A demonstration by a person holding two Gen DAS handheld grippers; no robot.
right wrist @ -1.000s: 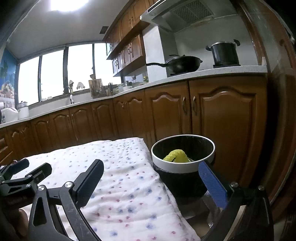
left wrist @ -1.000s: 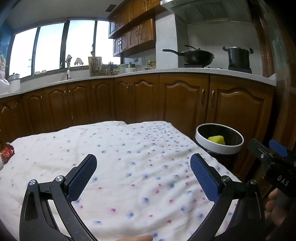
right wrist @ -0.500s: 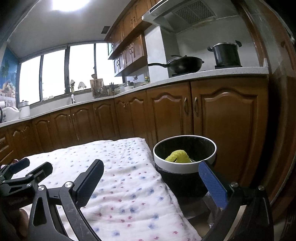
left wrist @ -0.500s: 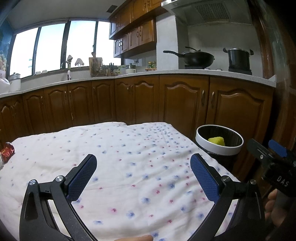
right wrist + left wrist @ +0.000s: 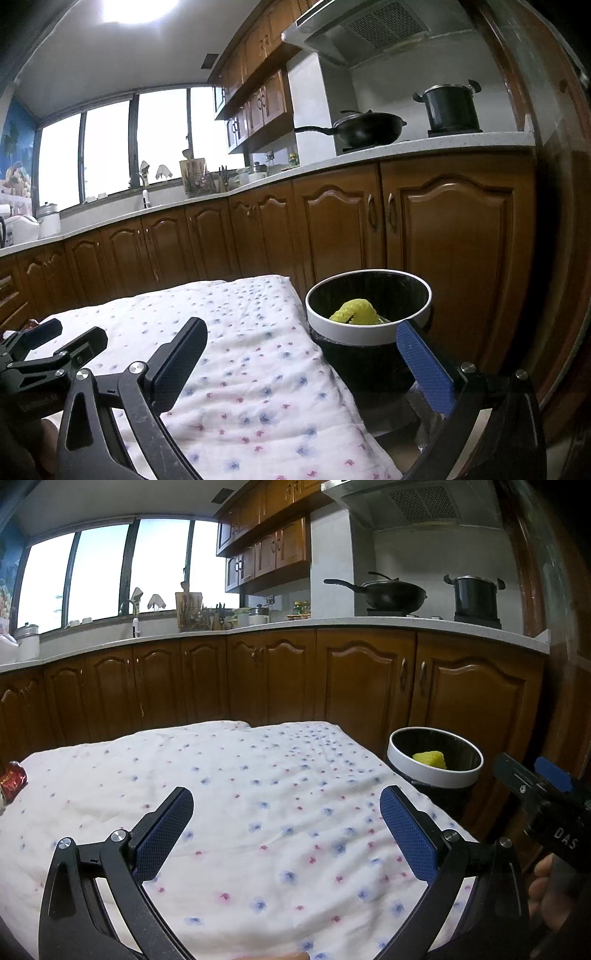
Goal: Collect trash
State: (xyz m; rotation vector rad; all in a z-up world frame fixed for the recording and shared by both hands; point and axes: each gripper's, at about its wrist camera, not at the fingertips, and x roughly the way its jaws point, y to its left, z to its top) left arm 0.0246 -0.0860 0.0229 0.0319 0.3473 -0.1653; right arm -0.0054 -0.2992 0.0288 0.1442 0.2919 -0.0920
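A crumpled yellow piece of trash (image 5: 356, 312) lies inside the round black bin with a white rim (image 5: 369, 332), which stands on the floor just beside the right edge of the table covered by a white cloth with small blue and pink flowers (image 5: 258, 812). So 1 item looks already collected. At the far left edge of the cloth, a shiny red crinkled wrapper (image 5: 13, 783) sits on the table, well apart from the bin; the fisheye edge cuts it off, so it may be foil trash but I cannot be sure. The rest of the cloth in view carries nothing.

The left gripper (image 5: 286, 830) hovers over the near part of the cloth, its blue-padded fingers (image 5: 164, 834) spread wide with nothing between them. The right gripper (image 5: 301, 363) is held near the table's right corner, pointing toward the bin, fingers likewise wide apart and empty.

By my judgement, the task is partly done: 1 piece binned, at least 1 likely piece left on the left side, which falls nearest the left gripper.
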